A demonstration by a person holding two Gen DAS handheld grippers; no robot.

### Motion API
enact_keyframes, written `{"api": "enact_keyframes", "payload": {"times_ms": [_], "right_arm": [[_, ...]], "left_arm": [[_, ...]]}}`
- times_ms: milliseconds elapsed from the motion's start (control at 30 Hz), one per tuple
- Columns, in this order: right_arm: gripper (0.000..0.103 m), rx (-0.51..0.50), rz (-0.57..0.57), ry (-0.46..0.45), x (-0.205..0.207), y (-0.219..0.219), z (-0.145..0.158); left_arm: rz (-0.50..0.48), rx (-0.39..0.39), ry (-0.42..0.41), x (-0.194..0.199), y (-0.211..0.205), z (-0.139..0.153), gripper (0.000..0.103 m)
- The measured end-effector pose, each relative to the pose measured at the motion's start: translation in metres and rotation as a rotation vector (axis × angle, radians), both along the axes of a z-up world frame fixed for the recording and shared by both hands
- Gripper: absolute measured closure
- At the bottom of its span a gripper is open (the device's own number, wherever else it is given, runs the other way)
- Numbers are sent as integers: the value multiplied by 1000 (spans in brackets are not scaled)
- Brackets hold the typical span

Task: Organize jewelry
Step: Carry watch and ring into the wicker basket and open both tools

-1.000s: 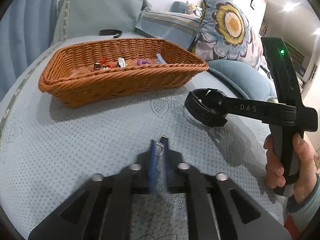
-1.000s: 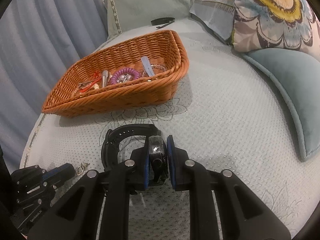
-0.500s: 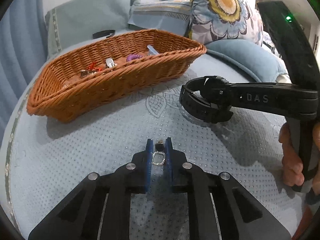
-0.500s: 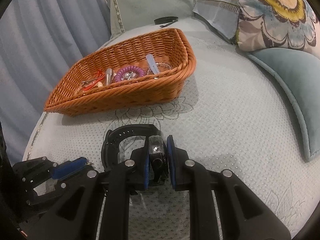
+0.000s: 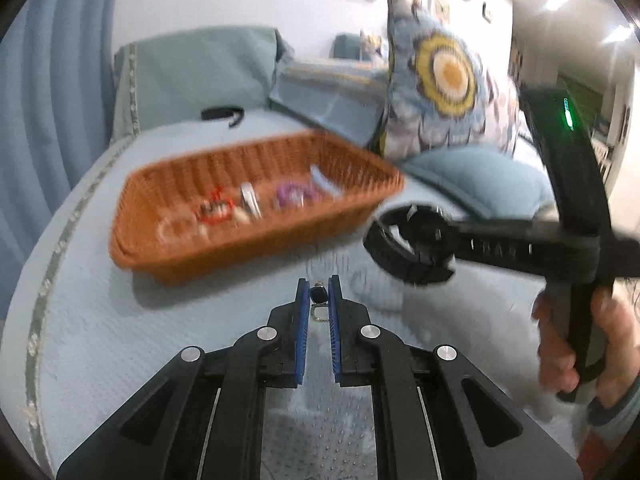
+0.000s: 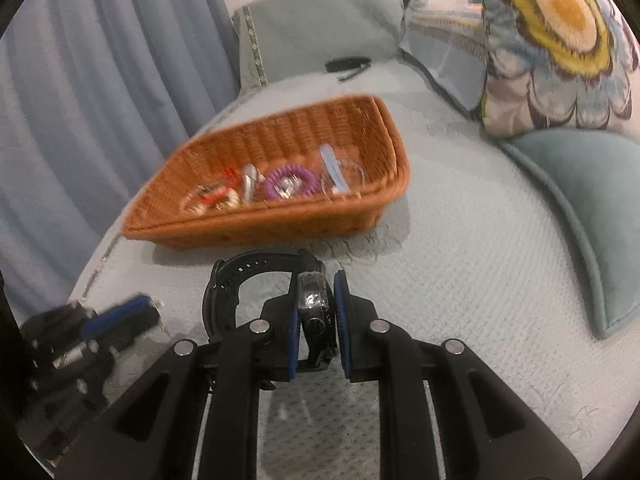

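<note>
1. Left wrist view. A small dark-stoned silver pendant [image 5: 319, 294] is clamped between the blue pads of the left gripper [image 5: 318, 292]. Compared with a second ago, the orange woven wicker basket [image 5: 168, 256] is seen from higher up, its contents exposed; both loads are judged lifted off the pale blue quilted bedspread [image 5: 100, 340] for transfer.

2. Right wrist view. A black rubber-strapped wristwatch [image 6: 314, 300] is held edge-on, its case gripped by the closed jaws of the right gripper [image 6: 316, 308]. The basket [image 6: 280, 228], holding a purple coil hair tie [image 6: 291, 181], lies directly ahead, nearer than before.
</note>
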State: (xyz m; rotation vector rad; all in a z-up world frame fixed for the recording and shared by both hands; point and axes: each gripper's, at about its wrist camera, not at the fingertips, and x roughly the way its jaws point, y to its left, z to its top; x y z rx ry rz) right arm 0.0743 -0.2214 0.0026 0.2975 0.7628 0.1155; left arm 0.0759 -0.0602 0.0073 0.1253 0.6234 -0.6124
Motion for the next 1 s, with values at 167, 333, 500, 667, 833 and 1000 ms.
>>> {"api": "enact_keyframes", "payload": {"times_ms": [167,333,500,667,833,1000], "right_arm": [[90,51,-18,-91,12,-7,37],[90,24,-39,-95,67,-4,55],[90,-11,-57,-13,121,4,32],[89,-5,-64,65,146,7,-1],[86,49,-68,111,154,2,-11],[72,43,-52,51,140,0,8]], "left_arm": [[24,-71,-36,28,12,37,96],[59,-111,-27,79,13,51,96],[101,-149,24,130,14,34,96],[110,-103,37,143,4,13,95],[147,-122,46,153,9,9,94],[131,-139,30,142,16,17,63]]}}
